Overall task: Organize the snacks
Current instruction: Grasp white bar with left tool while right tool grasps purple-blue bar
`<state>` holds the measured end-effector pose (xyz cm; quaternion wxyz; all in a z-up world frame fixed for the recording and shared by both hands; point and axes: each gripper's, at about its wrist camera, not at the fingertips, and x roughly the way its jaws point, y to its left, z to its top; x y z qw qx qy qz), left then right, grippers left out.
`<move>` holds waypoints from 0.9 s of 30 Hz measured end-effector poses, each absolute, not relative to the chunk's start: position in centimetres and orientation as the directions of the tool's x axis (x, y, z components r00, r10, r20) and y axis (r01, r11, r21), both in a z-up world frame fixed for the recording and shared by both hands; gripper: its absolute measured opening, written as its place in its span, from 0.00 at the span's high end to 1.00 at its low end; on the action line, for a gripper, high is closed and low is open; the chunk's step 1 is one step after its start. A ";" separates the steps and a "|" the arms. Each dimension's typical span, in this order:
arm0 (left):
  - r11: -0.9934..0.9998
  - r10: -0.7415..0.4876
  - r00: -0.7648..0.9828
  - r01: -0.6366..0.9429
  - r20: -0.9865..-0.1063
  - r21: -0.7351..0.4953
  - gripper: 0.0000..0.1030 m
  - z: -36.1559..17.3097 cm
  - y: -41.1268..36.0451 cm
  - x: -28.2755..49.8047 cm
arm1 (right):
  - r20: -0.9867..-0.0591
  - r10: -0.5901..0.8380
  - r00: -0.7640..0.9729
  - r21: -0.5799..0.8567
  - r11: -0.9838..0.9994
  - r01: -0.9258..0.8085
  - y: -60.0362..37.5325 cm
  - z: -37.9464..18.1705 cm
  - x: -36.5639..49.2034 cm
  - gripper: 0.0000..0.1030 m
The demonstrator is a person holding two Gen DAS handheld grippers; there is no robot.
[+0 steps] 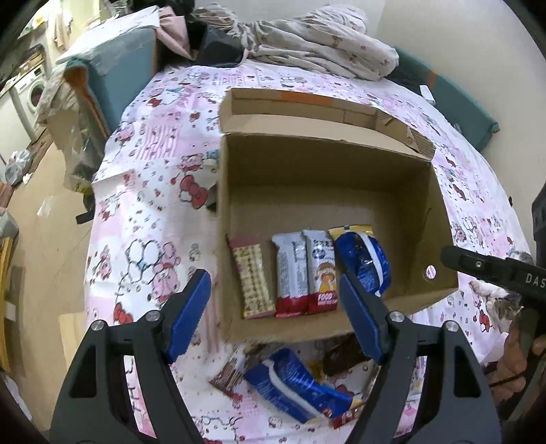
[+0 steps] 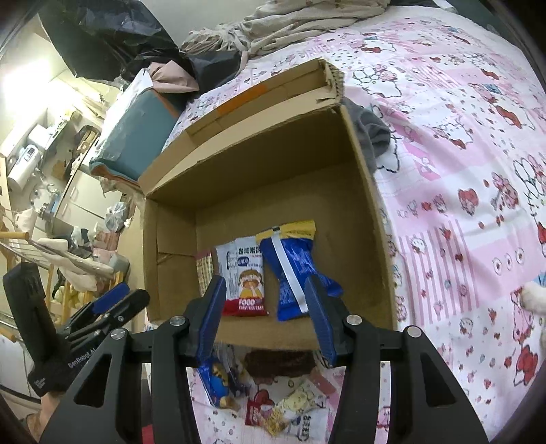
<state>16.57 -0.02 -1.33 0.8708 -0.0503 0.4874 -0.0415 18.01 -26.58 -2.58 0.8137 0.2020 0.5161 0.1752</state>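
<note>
"FOOD" in yellow on the red end of the white snack packet (image 2: 246, 280) in the box; "DAS" on the right gripper's black body (image 1: 512, 275).

A bed with a pink cartoon-print sheet (image 1: 163, 191) fills the room's middle, a crumpled blanket (image 1: 320, 44) heaped at its far end. A washing machine (image 1: 32, 92) stands at the left above a beige floor (image 1: 47, 218). The walls (image 1: 454, 30) are pale.
</note>
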 end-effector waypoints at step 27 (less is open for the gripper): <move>0.982 -0.072 0.203 -0.156 -0.976 -0.105 0.31 -10.9 5.8 12.5 | -0.817 0.471 0.331 0.538 0.830 0.148 -30.8 -6.1 10.7 0.50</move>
